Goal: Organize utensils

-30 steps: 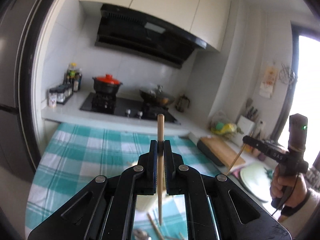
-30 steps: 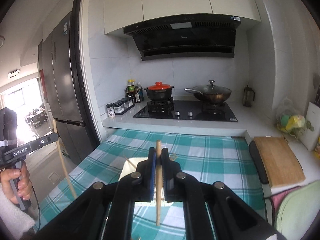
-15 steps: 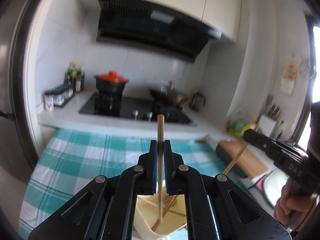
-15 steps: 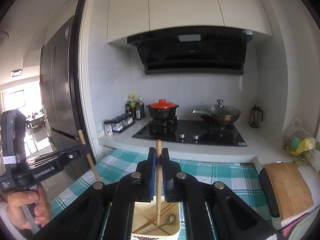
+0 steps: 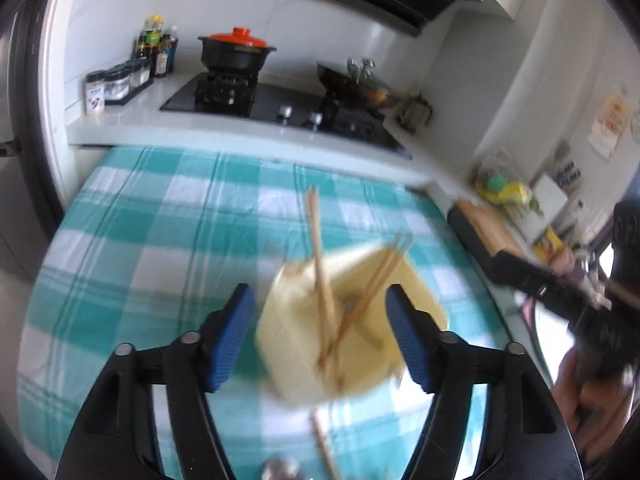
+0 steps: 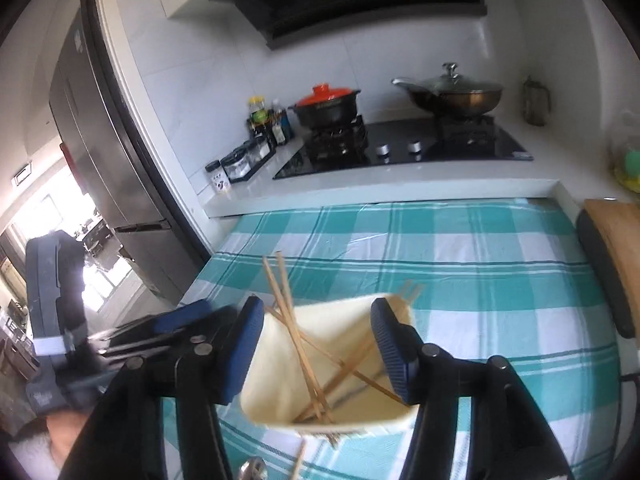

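Note:
A cream container (image 5: 288,336) (image 6: 340,322) stands on the teal checked tablecloth (image 5: 160,240) and holds several wooden chopsticks (image 5: 320,280) (image 6: 298,340) that lean crossed inside it. My left gripper (image 5: 319,300) hovers just above it; its jaws are opening and its blue pads press on nothing. My right gripper (image 6: 317,306) hangs over the same container from the other side, its jaws also opening, with chopsticks loose below them. Each gripper shows blurred in the other's view: the right gripper (image 5: 532,280), the left gripper (image 6: 168,328).
A loose chopstick (image 5: 324,452) (image 6: 298,460) and a metal spoon (image 5: 280,472) (image 6: 252,470) lie on the cloth in front of the container. Behind are the hob (image 6: 400,148) with two pots, spice jars (image 5: 116,84), a fridge (image 6: 100,140) and a cutting board (image 6: 616,248).
Both grippers came down over the container and opened. The chopstick each one held upright has left its jaws and now leans in the container.

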`<state>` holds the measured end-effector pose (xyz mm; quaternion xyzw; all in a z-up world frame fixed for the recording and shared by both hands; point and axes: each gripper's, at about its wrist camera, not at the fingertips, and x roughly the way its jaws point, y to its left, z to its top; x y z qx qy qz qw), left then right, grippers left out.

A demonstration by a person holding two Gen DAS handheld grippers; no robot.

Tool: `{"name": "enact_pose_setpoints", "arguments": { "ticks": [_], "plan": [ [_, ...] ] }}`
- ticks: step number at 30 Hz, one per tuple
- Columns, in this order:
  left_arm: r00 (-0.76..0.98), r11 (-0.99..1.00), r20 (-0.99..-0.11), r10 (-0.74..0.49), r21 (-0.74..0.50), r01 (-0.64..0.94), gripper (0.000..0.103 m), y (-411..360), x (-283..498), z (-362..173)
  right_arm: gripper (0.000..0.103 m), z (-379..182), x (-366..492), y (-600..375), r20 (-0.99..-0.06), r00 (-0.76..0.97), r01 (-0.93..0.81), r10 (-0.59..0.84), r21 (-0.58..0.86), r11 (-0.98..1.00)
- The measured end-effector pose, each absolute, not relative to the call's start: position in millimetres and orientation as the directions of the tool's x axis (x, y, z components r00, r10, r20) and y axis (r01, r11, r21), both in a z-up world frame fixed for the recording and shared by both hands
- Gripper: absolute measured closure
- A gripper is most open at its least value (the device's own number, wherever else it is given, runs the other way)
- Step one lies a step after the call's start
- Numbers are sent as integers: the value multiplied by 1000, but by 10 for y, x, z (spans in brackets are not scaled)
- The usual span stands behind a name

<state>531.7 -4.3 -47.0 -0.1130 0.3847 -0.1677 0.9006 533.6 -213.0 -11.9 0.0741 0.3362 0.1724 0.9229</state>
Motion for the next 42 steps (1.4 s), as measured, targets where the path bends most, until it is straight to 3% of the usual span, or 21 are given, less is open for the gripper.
{"name": "enact_pose_setpoints", "arguments": {
  "ticks": [3, 8, 12, 17, 22, 27, 29, 31, 39, 42],
  "plan": [
    [582, 922, -716, -387, -298, 246, 20, 162, 4838, -713, 46, -324, 4851, -2383, -634, 702, -272, 323, 181, 945],
    [523, 948, -792, -315, -239, 209, 18, 463, 3963, -1357, 46, -1115, 3866, -2855, -702, 677, -242, 222, 73, 968],
    [495, 955, -817, -295, -261, 139, 18, 482, 3392, -1747, 46, -1671, 3175, -3169, -731, 647, -180, 217, 131, 975],
    [505, 928, -781, -367, -342, 147, 18, 217, 3211, -1810, 46, -1772, 2770, -2958, -724, 627, -283, 286, 130, 950],
    [524, 948, -790, -318, -282, 150, 18, -200, 3417, -1832, 47, -1907, 2978, -2533, -791, 534, -416, 301, 64, 907],
    [530, 974, -818, -221, -211, 80, 20, -385, 3672, -1998, 58, -2126, 3207, -2205, -821, 492, -465, 290, 33, 884],
    [530, 984, -829, -178, -165, 74, 21, -453, 3735, -2078, 91, -2131, 3274, -2129, -826, 513, -433, 236, -12, 901],
    [548, 991, -826, -130, -106, 76, 21, -503, 3745, -2107, 96, -2126, 3364, -2213, -830, 517, -347, 209, 20, 938],
    [557, 994, -826, -89, -35, 108, 23, -383, 3659, -2132, 97, -2141, 3369, -2869, -799, 599, -22, -54, -84, 996],
    [556, 994, -828, -76, -17, 111, 22, -270, 3620, -2124, 97, -2141, 3295, -3011, -792, 609, -11, -44, -64, 998]
  ]
}}
